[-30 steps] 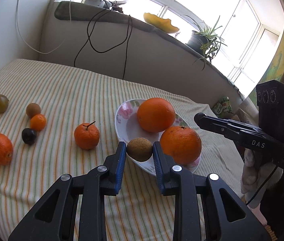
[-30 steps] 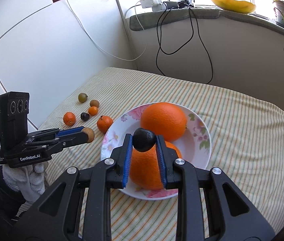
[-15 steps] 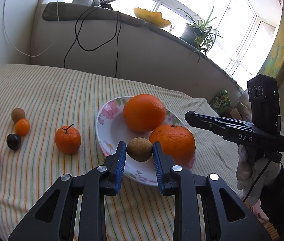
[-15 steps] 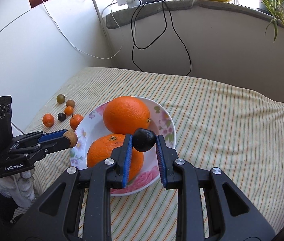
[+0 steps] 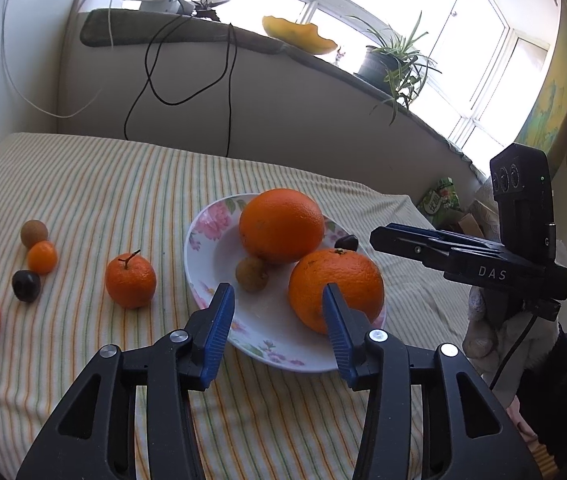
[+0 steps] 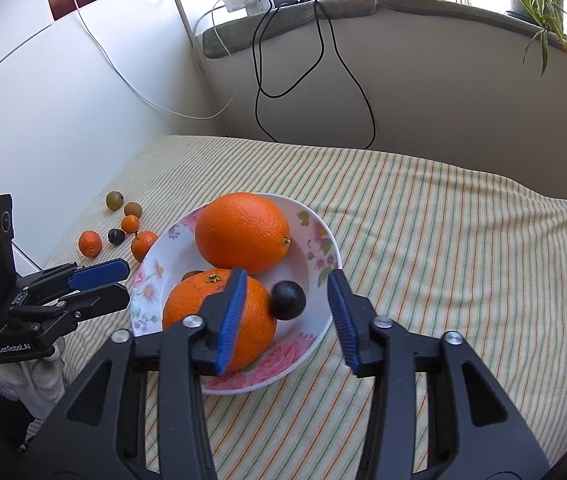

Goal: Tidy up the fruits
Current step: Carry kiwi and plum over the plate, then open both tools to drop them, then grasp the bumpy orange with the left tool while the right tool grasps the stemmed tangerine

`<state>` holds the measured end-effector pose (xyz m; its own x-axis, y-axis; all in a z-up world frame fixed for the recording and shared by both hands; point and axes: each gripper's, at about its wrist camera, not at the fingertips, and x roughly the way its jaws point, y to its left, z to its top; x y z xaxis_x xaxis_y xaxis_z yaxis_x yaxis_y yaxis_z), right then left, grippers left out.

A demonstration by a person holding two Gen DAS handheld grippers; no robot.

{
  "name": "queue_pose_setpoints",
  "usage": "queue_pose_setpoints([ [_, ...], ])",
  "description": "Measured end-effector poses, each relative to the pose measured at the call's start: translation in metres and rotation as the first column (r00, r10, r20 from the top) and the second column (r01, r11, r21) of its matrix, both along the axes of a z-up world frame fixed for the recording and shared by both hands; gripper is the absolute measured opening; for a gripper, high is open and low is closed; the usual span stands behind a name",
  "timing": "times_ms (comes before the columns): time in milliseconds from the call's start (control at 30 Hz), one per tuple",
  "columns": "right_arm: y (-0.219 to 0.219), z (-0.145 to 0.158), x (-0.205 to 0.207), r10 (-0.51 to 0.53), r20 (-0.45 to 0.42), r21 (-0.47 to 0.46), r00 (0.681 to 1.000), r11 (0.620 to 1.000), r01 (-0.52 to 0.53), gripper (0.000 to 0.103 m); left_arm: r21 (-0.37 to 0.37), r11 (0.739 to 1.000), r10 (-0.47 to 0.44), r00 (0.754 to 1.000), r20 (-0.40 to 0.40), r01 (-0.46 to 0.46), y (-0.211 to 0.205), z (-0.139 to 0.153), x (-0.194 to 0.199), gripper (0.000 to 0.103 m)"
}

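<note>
Left wrist: brown kiwi (image 5: 251,273) w/ 2 oranges in floral plate (image 5: 211,248); both hand-held grippers just opened, empty.

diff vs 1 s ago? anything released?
Both let go. The left gripper has just been opening: its brown fruit now lies in the plate beside the oranges, nothing between its fingers. The right gripper has just been opening too: its dark fruit sits free in the plate, touched by neither pad. Unchanged: the two big oranges in the plate, six small fruits on the striped cloth.

Both tongs (image 5: 275,312) (image 6: 287,312) just opened, empty.
</note>
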<state>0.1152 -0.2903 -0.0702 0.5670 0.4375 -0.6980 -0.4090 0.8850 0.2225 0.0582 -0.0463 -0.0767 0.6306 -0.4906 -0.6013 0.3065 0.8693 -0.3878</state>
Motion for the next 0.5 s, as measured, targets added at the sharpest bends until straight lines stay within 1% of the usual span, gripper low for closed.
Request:
queue_pose_setpoints([
  [100,-0.001,0.002,-0.001,-0.006,-0.003,0.006,1.000,1.000,0.006,0.060,0.000,1.000,0.003,1.000,-0.004,-0.003,0.001,-0.001,-0.002,0.045],
  [167,-0.001,0.003,-0.001,-0.016,0.001,0.004,1.000,1.000,0.016,0.069,-0.001,1.000,0.004,1.000,-0.005,-0.004,0.002,-0.001,-0.003,0.046],
  [200,-0.001,0.004,-0.002,-0.018,0.004,0.005,1.000,1.000,0.018,0.070,0.000,1.000,0.007,1.000,-0.006,-0.007,0.002,-0.001,-0.003,0.050],
  [267,-0.001,0.006,-0.002,-0.021,0.005,0.007,1.000,1.000,0.021,0.071,0.003,1.000,0.011,1.000,-0.007,-0.011,0.003,-0.002,-0.005,0.053],
  [333,0.000,0.008,-0.003,-0.021,0.007,0.008,1.000,1.000,0.021,0.072,0.011,1.000,0.017,1.000,-0.007,-0.017,0.003,-0.002,-0.006,0.060],
  [367,0.001,0.009,-0.003,-0.020,0.009,0.008,1.000,1.000,0.020,0.073,0.013,1.000,0.024,1.000,-0.007,-0.024,0.004,-0.002,-0.007,0.065],
  [500,0.005,0.012,-0.004,-0.013,0.017,0.006,1.000,1.000,0.013,0.073,0.016,0.999,0.044,0.999,-0.001,-0.044,0.008,0.000,-0.008,0.068],
])
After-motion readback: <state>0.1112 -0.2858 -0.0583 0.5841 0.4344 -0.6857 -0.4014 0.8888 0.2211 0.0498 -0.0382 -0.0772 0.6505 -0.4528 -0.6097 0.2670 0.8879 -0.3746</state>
